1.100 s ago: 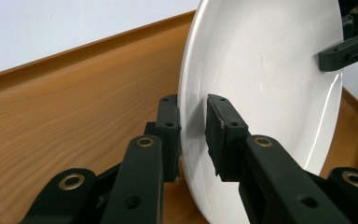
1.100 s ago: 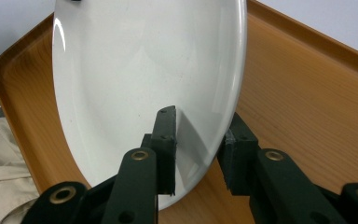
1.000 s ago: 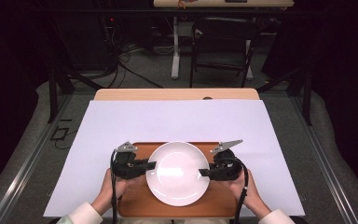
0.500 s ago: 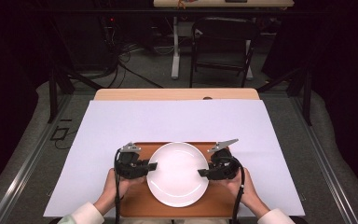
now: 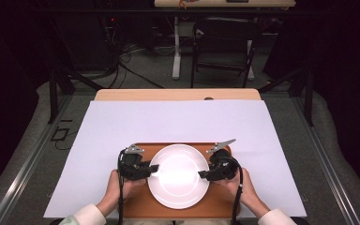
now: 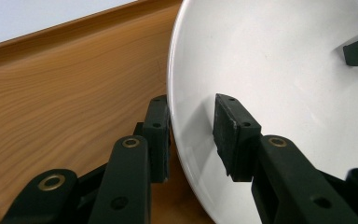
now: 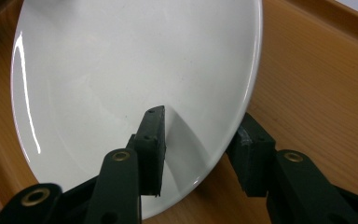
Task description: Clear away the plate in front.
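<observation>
A round white plate (image 5: 178, 176) lies on a wooden tray (image 5: 138, 206) at the table's near edge. My left gripper (image 5: 153, 168) is at the plate's left rim and my right gripper (image 5: 202, 175) at its right rim. In the left gripper view the plate (image 6: 284, 93) has its rim between the open jaws of the gripper (image 6: 191, 126): one pad is under the rim by the tray (image 6: 65, 93), the other over the plate's inside with a gap. The right gripper view shows the same straddle by the gripper (image 7: 198, 135) on the plate (image 7: 121, 70), above the tray (image 7: 317, 70).
A large white sheet (image 5: 178, 122) covers the tabletop, with a strip of bare wood (image 5: 178, 94) at the far edge. Beyond the table stand a chair (image 5: 222, 47) and cables on the floor. Hands and sleeves enter from the bottom.
Both hands have drifted slightly toward the near edge while staying at the plate's rim. The plate has barely moved.
</observation>
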The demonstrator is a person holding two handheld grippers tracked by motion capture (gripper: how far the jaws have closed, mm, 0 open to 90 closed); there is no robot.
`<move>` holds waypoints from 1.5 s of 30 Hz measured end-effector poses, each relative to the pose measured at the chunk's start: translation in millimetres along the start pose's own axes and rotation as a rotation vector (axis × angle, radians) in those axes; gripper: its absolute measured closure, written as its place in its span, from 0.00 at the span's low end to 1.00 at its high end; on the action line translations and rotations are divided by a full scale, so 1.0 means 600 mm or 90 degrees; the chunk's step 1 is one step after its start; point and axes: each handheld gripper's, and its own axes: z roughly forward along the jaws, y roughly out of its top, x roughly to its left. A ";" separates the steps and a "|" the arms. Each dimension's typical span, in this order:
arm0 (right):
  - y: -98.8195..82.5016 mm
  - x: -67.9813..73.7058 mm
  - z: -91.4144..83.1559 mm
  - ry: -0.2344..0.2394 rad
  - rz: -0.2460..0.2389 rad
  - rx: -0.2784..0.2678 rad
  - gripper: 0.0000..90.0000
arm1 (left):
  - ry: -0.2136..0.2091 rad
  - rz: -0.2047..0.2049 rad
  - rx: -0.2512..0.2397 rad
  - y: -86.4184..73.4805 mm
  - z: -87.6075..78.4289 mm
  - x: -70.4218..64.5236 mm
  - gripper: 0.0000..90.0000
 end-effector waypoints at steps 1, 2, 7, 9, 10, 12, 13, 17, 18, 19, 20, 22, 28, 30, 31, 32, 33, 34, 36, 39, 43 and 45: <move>0.000 0.000 0.000 -0.001 -0.002 0.000 0.65 | 0.003 0.002 0.001 0.000 0.000 -0.001 0.74; 0.000 0.000 0.000 -0.002 -0.003 0.001 0.65 | 0.004 0.004 0.000 0.000 0.001 0.000 0.74; 0.000 0.000 0.002 -0.004 -0.007 0.003 0.64 | 0.008 0.005 0.008 0.000 0.003 0.000 0.73; 0.000 0.001 0.003 -0.003 -0.006 0.005 0.64 | 0.012 0.008 0.010 -0.001 0.005 0.001 0.72; 0.000 0.001 0.005 -0.004 -0.005 0.008 0.63 | 0.012 0.003 0.014 -0.001 0.005 0.000 0.72; 0.001 0.002 0.006 -0.003 -0.001 0.016 0.62 | 0.015 0.007 0.019 -0.002 0.007 0.001 0.71; 0.000 0.002 0.008 -0.004 -0.003 0.019 0.61 | 0.017 0.011 0.024 -0.002 0.009 0.001 0.71; 0.000 0.005 0.013 -0.011 -0.007 0.032 0.58 | 0.019 0.011 0.038 -0.003 0.015 0.002 0.69; -0.001 0.005 0.014 -0.013 -0.011 0.035 0.57 | 0.020 0.010 0.043 -0.004 0.017 0.001 0.69; -0.001 0.006 0.016 -0.022 -0.019 0.039 0.57 | 0.023 0.010 0.049 -0.004 0.019 0.001 0.69; -0.002 0.008 0.018 -0.028 -0.026 0.046 0.57 | 0.027 0.014 0.055 -0.005 0.021 0.001 0.69; -0.003 0.009 0.021 -0.026 -0.022 0.058 0.57 | 0.030 0.015 0.071 -0.006 0.025 0.002 0.69; -0.003 0.016 0.027 -0.029 -0.037 0.067 0.50 | 0.038 0.028 0.077 -0.004 0.029 -0.003 0.59; -0.003 0.016 0.024 -0.036 -0.034 0.063 0.41 | 0.044 0.024 0.079 -0.003 0.029 -0.003 0.52; -0.003 0.015 0.022 -0.041 -0.031 0.059 0.38 | 0.048 0.022 0.079 -0.002 0.027 -0.002 0.49; -0.002 0.013 0.018 -0.042 -0.032 0.053 0.34 | 0.044 0.018 0.075 -0.001 0.025 -0.001 0.46; -0.002 0.011 0.014 -0.040 -0.034 0.046 0.30 | 0.047 0.018 0.071 0.000 0.022 0.001 0.44; -0.002 0.010 0.009 -0.042 -0.037 0.038 0.27 | 0.046 0.019 0.068 0.001 0.018 0.002 0.40; -0.002 0.010 -0.001 -0.037 -0.038 0.024 0.21 | 0.037 0.022 0.055 0.005 0.008 0.004 0.35; -0.004 0.014 -0.015 -0.041 -0.056 0.003 0.15 | 0.036 0.030 0.020 0.010 -0.013 0.001 0.24; -0.006 0.027 -0.041 -0.055 -0.076 -0.025 0.05 | 0.050 0.059 -0.029 0.015 -0.048 -0.007 0.17; -0.008 0.031 -0.055 -0.062 -0.091 -0.040 0.01 | 0.050 0.073 -0.046 0.014 -0.065 -0.011 0.15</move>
